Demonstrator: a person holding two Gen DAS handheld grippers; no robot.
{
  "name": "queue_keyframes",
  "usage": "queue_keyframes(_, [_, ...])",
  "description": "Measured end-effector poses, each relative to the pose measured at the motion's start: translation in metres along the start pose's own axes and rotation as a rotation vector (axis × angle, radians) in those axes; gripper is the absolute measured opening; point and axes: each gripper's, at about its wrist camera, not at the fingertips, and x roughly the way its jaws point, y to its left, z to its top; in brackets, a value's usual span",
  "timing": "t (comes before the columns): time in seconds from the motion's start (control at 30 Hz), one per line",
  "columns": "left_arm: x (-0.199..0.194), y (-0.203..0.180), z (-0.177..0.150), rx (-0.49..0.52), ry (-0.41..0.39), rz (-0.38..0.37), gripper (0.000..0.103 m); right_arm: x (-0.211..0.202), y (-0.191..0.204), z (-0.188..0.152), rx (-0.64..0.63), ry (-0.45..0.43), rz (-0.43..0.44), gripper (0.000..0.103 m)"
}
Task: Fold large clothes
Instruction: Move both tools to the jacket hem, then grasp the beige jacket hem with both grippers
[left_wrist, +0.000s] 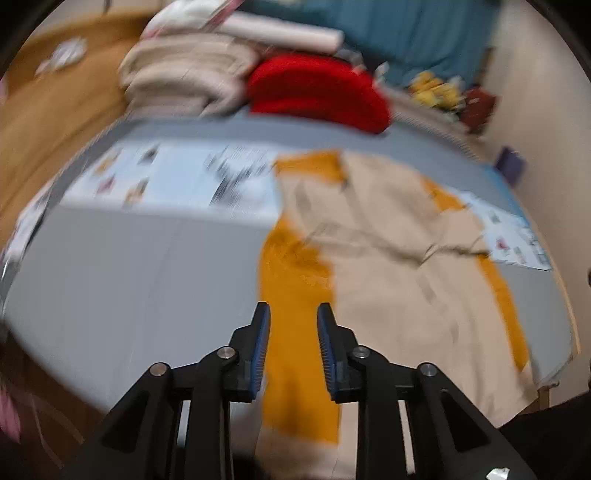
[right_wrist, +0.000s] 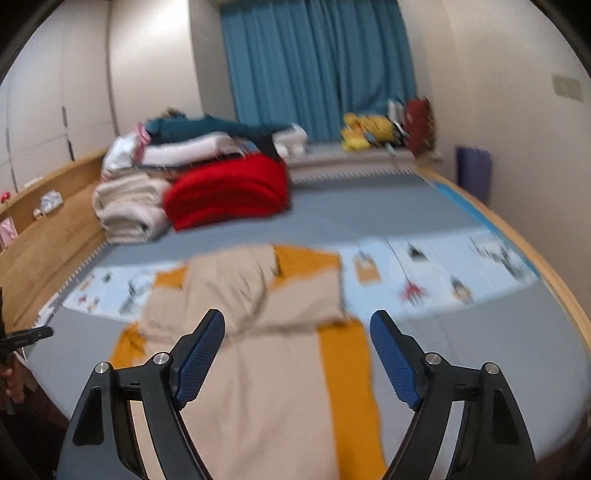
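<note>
From my left wrist view, my left gripper (left_wrist: 293, 314) has its jaws narrow, with a small gap and nothing between the pads; it hangs above the cloth, not touching it. The beige and mustard garment (left_wrist: 388, 266) lies spread on the grey bed (left_wrist: 129, 277), to the right of the middle, and its near end goes down over the near edge. A mustard band runs just under my tongs. Far behind are the red blanket (left_wrist: 317, 88) and a pile of folded cream bedding (left_wrist: 181, 77). The picture is blurred, so small details I cannot tell

From my right wrist view, my right gripper (right_wrist: 297, 354) stands wide and empty, over the near part of the garment (right_wrist: 266, 369). Its far part looks already folded back on itself, with soft wrinkles. At the left edge I see the tip of the other tongs (right_wrist: 29, 336)

I judge the cloth is soft, limp and quite light, but large, so it will sag and slide if I pinch it in the middle. Better I take two corners of the near hem, one for each tongs, and grip through all layers
</note>
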Motion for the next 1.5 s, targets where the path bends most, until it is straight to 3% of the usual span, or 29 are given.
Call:
queue_keyframes(0.03, [0.004, 0.007, -0.011, -0.052, 0.033, -0.008, 0.011, -0.001, -0.008, -0.01, 0.018, 0.02, -0.01, 0.055])
queue_keyframes(0.07, [0.007, 0.011, -0.018, -0.088, 0.053, -0.028, 0.01, 0.001, -0.018, -0.022, 0.047, 0.059, -0.023, 0.047])
queue_keyframes(0.1, [0.013, 0.015, -0.026, -0.128, 0.082, -0.052, 0.01, 0.006, -0.027, -0.032, 0.08, 0.111, -0.038, 0.029])
queue_keyframes(0.13, [0.017, 0.015, -0.032, -0.14, 0.102, -0.053, 0.01, 0.009, -0.036, -0.043, 0.115, 0.134, -0.031, 0.019])
queue_keyframes(0.17, [0.022, 0.014, -0.037, -0.143, 0.127, -0.046, 0.01, 0.015, -0.043, -0.053, 0.136, 0.146, -0.021, 0.019])
queue_keyframes(0.27, [0.032, 0.006, -0.046, -0.115, 0.221, -0.047, 0.01, 0.045, -0.059, -0.086, 0.14, 0.293, -0.072, 0.019])
queue_keyframes(0.37, [0.039, -0.001, -0.054, -0.055, 0.245, -0.045, 0.01, 0.067, -0.065, -0.108, 0.127, 0.392, -0.074, 0.021])
queue_keyframes(0.43, [0.05, 0.004, -0.064, -0.066, 0.25, -0.058, 0.01, 0.085, -0.073, -0.123, 0.133, 0.484, -0.128, 0.032])
queue_keyframes(0.5, [0.067, 0.015, -0.078, -0.116, 0.265, -0.066, 0.014, 0.095, -0.082, -0.132, 0.16, 0.525, -0.14, 0.035])
queue_keyframes(0.6, [0.095, 0.028, -0.092, -0.198, 0.387, 0.0, 0.014, 0.106, -0.094, -0.142, 0.169, 0.576, -0.171, 0.039])
queue_keyframes(0.73, [0.104, 0.038, -0.096, -0.233, 0.42, 0.02, 0.037, 0.11, -0.103, -0.152, 0.182, 0.619, -0.2, 0.049])
queue_keyframes(0.9, [0.113, 0.031, -0.101, -0.19, 0.444, 0.028, 0.04, 0.124, -0.1, -0.167, 0.127, 0.722, -0.246, 0.053])
queue_keyframes(1.1, [0.124, 0.027, -0.107, -0.149, 0.452, 0.06, 0.04, 0.121, -0.098, -0.175, 0.099, 0.741, -0.251, 0.053])
queue_keyframes(1.13, [0.124, 0.024, -0.107, -0.128, 0.448, 0.067, 0.038, 0.12, -0.098, -0.175, 0.099, 0.737, -0.246, 0.05])
queue_keyframes(1.17, [0.123, 0.021, -0.108, -0.107, 0.445, 0.067, 0.027, 0.119, -0.098, -0.175, 0.1, 0.734, -0.235, 0.045])
queue_keyframes(1.23, [0.122, 0.017, -0.106, -0.087, 0.443, 0.053, 0.009, 0.113, -0.095, -0.174, 0.089, 0.72, -0.217, 0.007])
queue_keyframes(1.4, [0.099, 0.015, -0.103, -0.07, 0.388, 0.039, 0.007, 0.084, -0.095, -0.161, 0.142, 0.622, -0.18, 0.003])
queue_keyframes(1.5, [0.102, 0.019, -0.108, -0.091, 0.432, 0.037, 0.01, 0.079, -0.102, -0.164, 0.16, 0.618, -0.198, 0.004])
